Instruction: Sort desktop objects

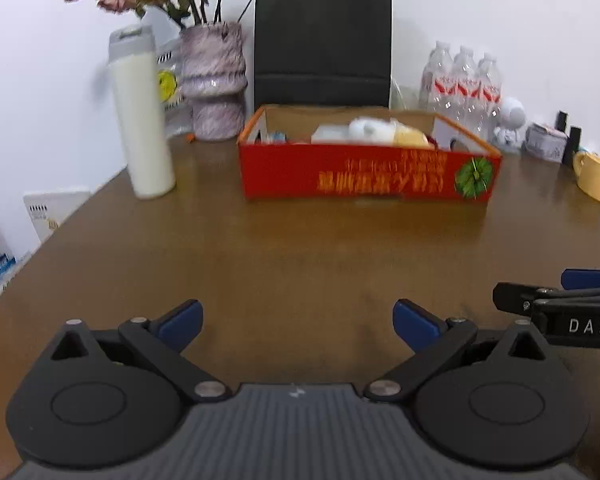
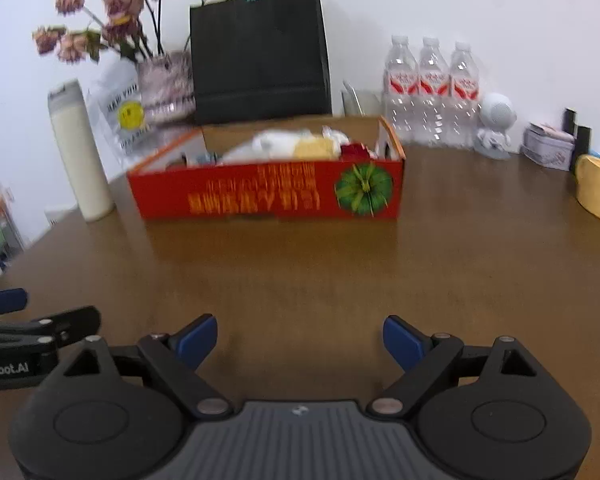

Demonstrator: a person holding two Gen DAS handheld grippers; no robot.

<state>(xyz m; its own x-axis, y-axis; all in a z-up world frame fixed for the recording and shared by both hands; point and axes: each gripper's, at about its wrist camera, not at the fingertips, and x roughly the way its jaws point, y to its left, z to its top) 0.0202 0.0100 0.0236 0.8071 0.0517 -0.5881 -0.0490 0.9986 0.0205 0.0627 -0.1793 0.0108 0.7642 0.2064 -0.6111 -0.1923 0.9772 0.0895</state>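
— Fingers first: on our left gripper the blue pads stand wide apart with only bare table between them, so it is released and carries nothing. What about the other side?

— Same on our right gripper: spread wide, nothing between the pads. Both hang low over the wood, side by side.

— And the things we sort?

— They already lie in the red box, which sits well ahead of us, in front of the black bag. We see white and yellow packets heaped inside; the blur keeps us from telling them apart.

— What could go wrong?

— Both views are smeared, so we judge the hands are moving quickly. At that pace, so low, a fingertip could strike the tabletop. The two grippers also sit close together and could knock each other. Reaching further, we could shove the light box back into the bag or tip the tall white flask.

— Counts?

— Two grippers, one box, one bag, one flask, one vase of dried flowers, three water bottles, one white figurine, one yellow mug, one small tin.
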